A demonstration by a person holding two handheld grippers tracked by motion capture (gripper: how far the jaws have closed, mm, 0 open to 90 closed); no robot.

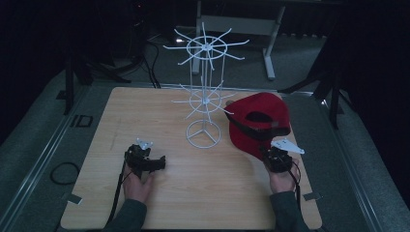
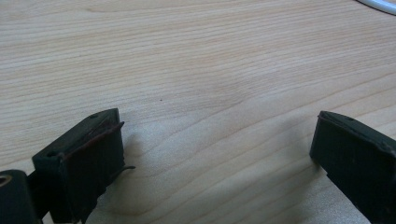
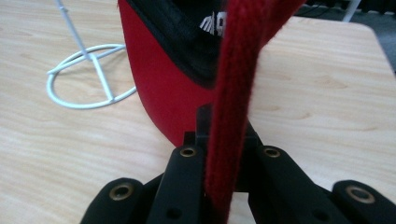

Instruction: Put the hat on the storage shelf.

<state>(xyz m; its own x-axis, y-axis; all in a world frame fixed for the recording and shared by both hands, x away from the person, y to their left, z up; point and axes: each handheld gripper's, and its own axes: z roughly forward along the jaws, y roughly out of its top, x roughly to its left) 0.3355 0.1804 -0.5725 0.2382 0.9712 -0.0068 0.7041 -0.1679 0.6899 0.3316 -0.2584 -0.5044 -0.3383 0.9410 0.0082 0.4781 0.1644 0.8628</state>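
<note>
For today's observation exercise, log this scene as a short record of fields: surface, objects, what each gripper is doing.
surface: wooden table
rack: white wire rack, upright, hooks bare
cap: red cap, right of the rack's base
right gripper: shut on the cap's strap
left gripper: open over bare table, holding nothing

In the right gripper view, the strap [image 3: 233, 93] of the cap [image 3: 159, 88] runs up between the jaws of the right gripper [image 3: 219, 186], with the cap's body just ahead of them and to their left. Farther left of the jaws, the ring base of the wire rack [image 3: 88, 79] stands on the worktop [image 3: 327, 107]. In the left gripper view, bare worktop lies between and ahead of the left gripper's [image 2: 219, 154] parted jaws; the rack's base edge [image 2: 380, 5] sits well ahead, to their right.
</note>
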